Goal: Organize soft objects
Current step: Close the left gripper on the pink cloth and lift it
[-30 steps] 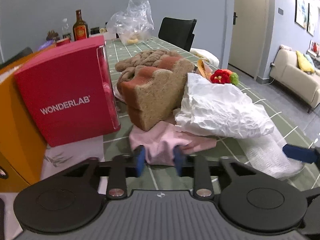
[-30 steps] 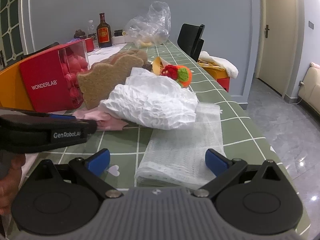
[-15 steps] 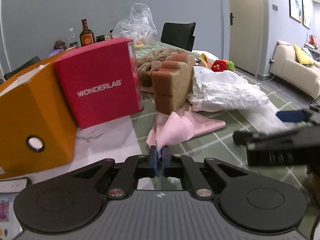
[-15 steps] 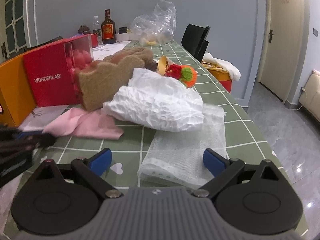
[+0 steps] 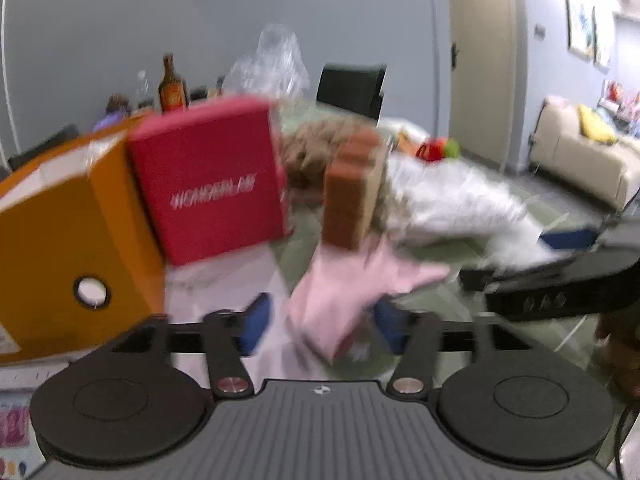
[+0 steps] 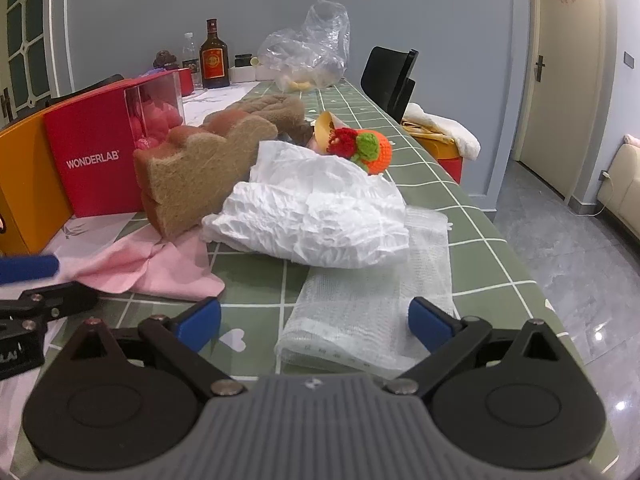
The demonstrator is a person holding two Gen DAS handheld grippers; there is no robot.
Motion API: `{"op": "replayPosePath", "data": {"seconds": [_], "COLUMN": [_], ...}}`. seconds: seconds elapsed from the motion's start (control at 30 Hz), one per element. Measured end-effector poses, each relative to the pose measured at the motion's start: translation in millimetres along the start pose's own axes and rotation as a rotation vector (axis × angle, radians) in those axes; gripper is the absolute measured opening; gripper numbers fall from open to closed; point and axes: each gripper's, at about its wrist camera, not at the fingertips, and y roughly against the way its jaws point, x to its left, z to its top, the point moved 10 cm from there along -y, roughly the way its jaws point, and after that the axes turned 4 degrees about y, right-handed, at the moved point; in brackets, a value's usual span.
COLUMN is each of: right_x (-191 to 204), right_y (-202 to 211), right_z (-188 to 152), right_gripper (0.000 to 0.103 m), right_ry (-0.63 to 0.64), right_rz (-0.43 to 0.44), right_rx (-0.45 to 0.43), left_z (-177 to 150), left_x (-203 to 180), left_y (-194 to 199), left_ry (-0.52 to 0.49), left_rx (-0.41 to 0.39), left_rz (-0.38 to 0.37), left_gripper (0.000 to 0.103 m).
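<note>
Left tool (image 5: 320, 322) opening around pink cloth (image 5: 340, 296) at lower centre, pads clear; right tool (image 6: 314, 320) wide over gauze (image 6: 372, 312), empty.

Soft matt pink cloth (image 6: 160, 268), crinkled white paper (image 6: 316, 216), open-weave gauze (image 6: 372, 316), rough fibrous sponge (image 6: 200, 172), glossy red box (image 6: 96, 160), knitted toy (image 6: 360, 148).

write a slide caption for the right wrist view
Open right tongs hover over white mesh cloth beside crumpled paper.
</note>
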Motion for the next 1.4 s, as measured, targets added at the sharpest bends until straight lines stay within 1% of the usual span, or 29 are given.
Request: {"op": "replayPosePath", "data": {"seconds": [0.03,0.07,0.1,0.27,0.33,0.37,0.5,0.6,0.67,0.73,0.8,0.83,0.87,0.93,0.97,1.0,1.03,1.1,1.13,1.17,1.2,1.23,1.27,1.3,1.37,1.4], "right_x": [-1,-2,-4,-11,-15,-16,-19,-22,-24,-27,-29,-29,-27,-25,-24,-23,-23,-22,-20,-19,-17,-16,-15,-14,-12,-12], "right_y": [0,1,1,0,-2,-2,-2,-5,-7,-9,-10,-11,-12,-14,-14,-13,-13,-12,-11,-10,-8,-7,-5,-3,-1,0], "right_z": [0,0,1,1,1,1,3,3,4,5,6,6,5,5,5,5,5,5,5,6,6,6,6,6,6,5], "right_gripper": [0.099,0.1,0.1,0.1,0.1,0.1,0.1,0.1,0.1,0.1,0.1,0.1,0.1,0.1,0.101,0.101,0.1,0.098,0.092,0.084,0.081,0.073,0.061,0.056,0.035,0.028], "right_ry": [-0.015,-0.024,-0.032,-0.062,-0.06,-0.061,-0.091,-0.1,-0.099,-0.116,-0.128,-0.121,-0.108,-0.083,-0.082,-0.082,-0.081,-0.072,-0.064,-0.056,-0.049,-0.043,-0.036,-0.032,-0.019,-0.011], "right_rz": [0.006,0.011,0.009,-0.03,-0.084,-0.099,-0.1,-0.119,-0.136,-0.157,-0.167,-0.17,-0.177,-0.187,-0.18,-0.18,-0.18,-0.175,-0.168,-0.164,-0.159,-0.156,-0.154,-0.156,-0.155,-0.161], "right_rx": [-0.004,-0.006,-0.007,-0.005,0.005,0.006,-0.007,0.004,0.012,0.017,0.017,0.021,0.029,0.04,0.04,0.04,0.039,0.034,0.026,0.017,0.009,0.003,-0.007,-0.013,-0.021,-0.024], "left_z": [3,6,8,8,5,3,-5,-6,-7,-6,-5,-5,-5,-3,-3,-3,-2,-2,-3,-3,-4,-4,-4,-4,-5,-5], "left_x": [-3,-7,-10,-23,-24,-24,-18,-13,-11,-11,-11,-11,-11,-10,-9,-8,-6,-5,-4,-3,-2,-2,-2,-1,0,0], "left_y": [2,2,1,-14,-21,-25,-34,-36,-36,-36,-35,-34,-33,-33,-33,-33,-33,-33,-32,-30,-28,-26,-24,-22,-16,-13], "left_ry": [-0.009,-0.029,-0.051,-0.103,-0.113,-0.107,-0.056,-0.026,-0.008,0.005,0.002,0.0,-0.001,0.014,0.025,0.032,0.034,0.039,0.044,0.049,0.055,0.051,0.046,0.048,0.055,0.057], "left_rx": [-0.032,-0.052,-0.054,-0.029,-0.003,0.016,0.087,0.103,0.109,0.11,0.101,0.097,0.094,0.096,0.096,0.095,0.092,0.089,0.09,0.094,0.101,0.109,0.113,0.118,0.115,0.114], "left_rz": [-0.014,-0.027,-0.031,-0.03,-0.015,-0.009,-0.024,-0.022,-0.036,-0.06,-0.069,-0.062,-0.053,-0.044,-0.036,-0.017,0.002,0.003,0.003,0.004,0.006,0.008,0.012,0.014,0.002,-0.001], "left_gripper": [0.087,0.087,0.087,0.087,0.087,0.087,0.088,0.091,0.091,0.079,0.053,0.047,0.036,0.032,0.024,0.015,0.012,0.01,0.009,0.009,0.009,0.009,0.008,0.008,0.007,0.007]}}
